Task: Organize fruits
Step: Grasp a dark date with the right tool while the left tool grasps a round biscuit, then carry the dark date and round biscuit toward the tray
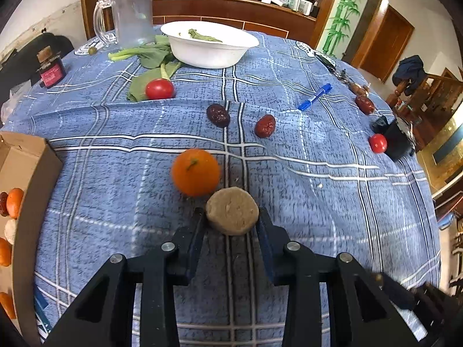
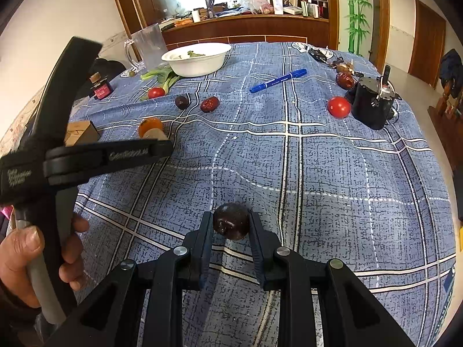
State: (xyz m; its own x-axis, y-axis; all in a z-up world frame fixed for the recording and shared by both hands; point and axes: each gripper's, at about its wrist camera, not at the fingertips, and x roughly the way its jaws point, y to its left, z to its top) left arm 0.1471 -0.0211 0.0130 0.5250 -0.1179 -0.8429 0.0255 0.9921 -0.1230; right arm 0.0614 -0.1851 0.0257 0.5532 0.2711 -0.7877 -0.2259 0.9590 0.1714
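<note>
My left gripper [image 1: 231,217] is shut on a round tan pastry [image 1: 232,210], held just above the blue plaid cloth. An orange [image 1: 195,172] lies right in front of it, touching or nearly so. Two dark red dates [image 1: 218,115] [image 1: 265,125] and a tomato [image 1: 159,88] lie farther back. My right gripper [image 2: 231,221] is shut on a dark date [image 2: 231,221] over the near part of the table. The left gripper also shows in the right wrist view [image 2: 162,144], to the left.
A cardboard box [image 1: 31,179] with oranges stands at the left edge. A white bowl [image 1: 209,44], greens, a glass mug [image 1: 131,14] and a small bottle [image 1: 50,68] are at the back. A blue pen [image 2: 277,80], a tomato [image 2: 339,107] and a black motor [image 2: 373,102] lie right.
</note>
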